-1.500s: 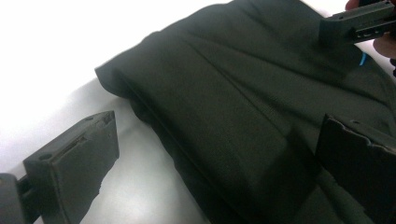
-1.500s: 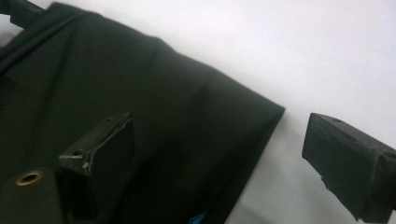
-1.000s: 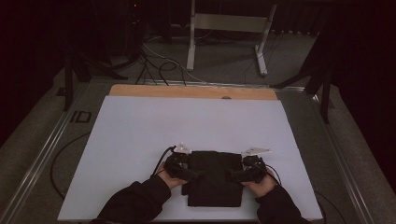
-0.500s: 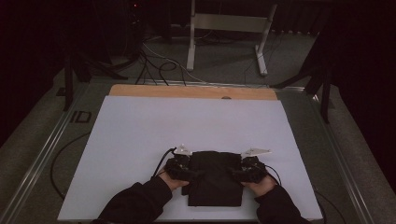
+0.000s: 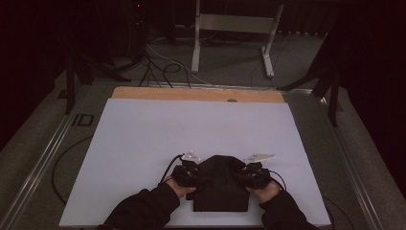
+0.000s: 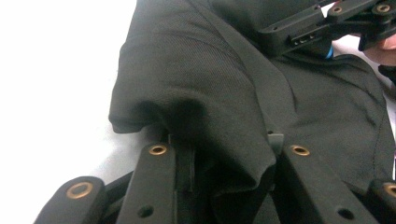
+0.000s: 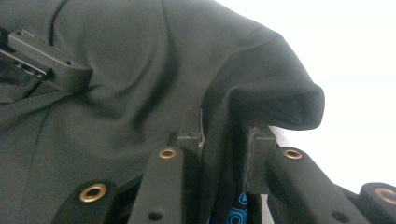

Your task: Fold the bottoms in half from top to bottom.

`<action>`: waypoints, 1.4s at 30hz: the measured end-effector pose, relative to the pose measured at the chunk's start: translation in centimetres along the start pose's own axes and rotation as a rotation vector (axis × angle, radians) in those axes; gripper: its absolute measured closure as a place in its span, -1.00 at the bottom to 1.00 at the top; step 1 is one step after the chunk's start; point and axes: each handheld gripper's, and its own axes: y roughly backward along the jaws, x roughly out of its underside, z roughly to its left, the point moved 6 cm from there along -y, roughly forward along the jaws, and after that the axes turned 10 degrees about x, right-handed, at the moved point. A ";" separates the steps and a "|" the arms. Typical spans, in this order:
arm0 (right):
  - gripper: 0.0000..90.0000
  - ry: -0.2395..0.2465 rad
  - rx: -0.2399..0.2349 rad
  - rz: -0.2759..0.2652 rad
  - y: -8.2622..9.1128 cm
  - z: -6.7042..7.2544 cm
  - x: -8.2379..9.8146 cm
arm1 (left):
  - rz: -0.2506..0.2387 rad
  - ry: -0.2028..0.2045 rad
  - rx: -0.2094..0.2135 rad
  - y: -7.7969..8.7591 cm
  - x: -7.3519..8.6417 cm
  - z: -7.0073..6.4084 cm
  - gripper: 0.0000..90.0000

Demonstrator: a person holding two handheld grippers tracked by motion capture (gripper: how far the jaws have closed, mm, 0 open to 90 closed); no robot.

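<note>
The white surface (image 5: 158, 139) fills most of the high view, with a wooden strip (image 5: 191, 94) along its far edge. A black garment (image 5: 220, 184) lies folded at the middle of the near edge, its far corners pulled up and inward. The person's dark sleeves come in over the near edge on either side of it. The left tool (image 5: 191, 173) sits at the garment's left far corner and its jaws have just been closing; in the left gripper view a bunched fold of black cloth (image 6: 224, 140) is pinched between them. The right tool (image 5: 249, 173) sits at the right far corner, its jaws also just closing, and a fold of cloth (image 7: 224, 130) is pinched between them
</note>
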 end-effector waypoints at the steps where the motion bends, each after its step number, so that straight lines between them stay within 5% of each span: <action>1: 0.65 -0.007 0.000 -0.001 0.0 0.0 0.0 | -0.003 0.005 0.001 0.0 0.0 0.0 0.55; 42: 0.70 -0.011 0.012 -0.161 3.7 0.2 -2.2 | -0.096 -0.063 0.037 2.9 -2.8 -2.1 0.61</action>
